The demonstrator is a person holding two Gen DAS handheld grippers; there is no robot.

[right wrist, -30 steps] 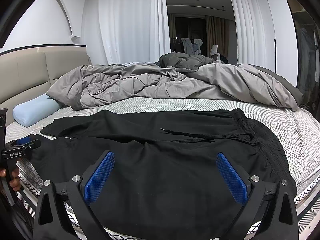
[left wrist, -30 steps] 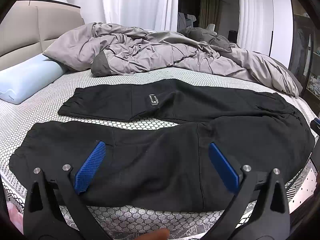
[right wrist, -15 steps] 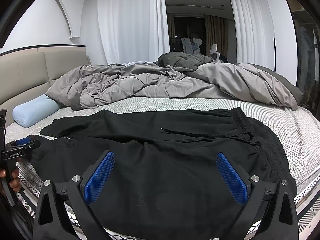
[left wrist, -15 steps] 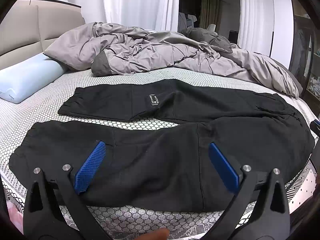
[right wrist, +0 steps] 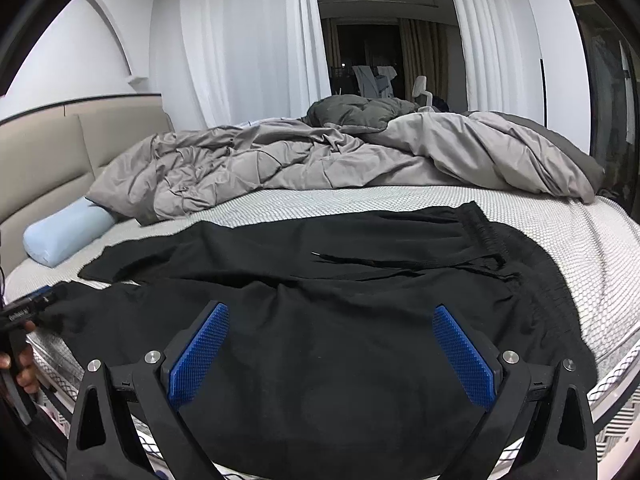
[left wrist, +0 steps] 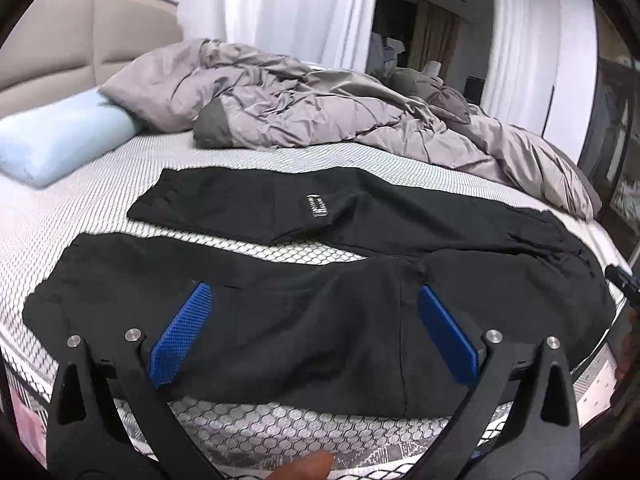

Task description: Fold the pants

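Black pants (left wrist: pixel 312 320) lie spread flat on the bed, legs to the left, waistband to the right; the far leg carries a small white label (left wrist: pixel 317 205). My left gripper (left wrist: pixel 314 328) hovers open above the near leg, nothing between its blue pads. In the right wrist view the pants (right wrist: pixel 340 320) fill the foreground, with the drawstring (right wrist: pixel 360 262) and the elastic waistband (right wrist: pixel 532 264) at right. My right gripper (right wrist: pixel 332 350) is open over the seat area, holding nothing. The left gripper (right wrist: pixel 28 308) shows at that view's left edge.
A rumpled grey duvet (left wrist: pixel 320 104) covers the far half of the bed. A light blue pillow (left wrist: pixel 60 140) lies at the left by the beige headboard (left wrist: pixel 80 40). The white patterned mattress (left wrist: pixel 100 200) edge runs close under both grippers. White curtains hang behind.
Both grippers have tilted and shifted slightly; the left wrist view now looks at the bed from a bit more to the left. The pants lie as before and both grippers stay open.
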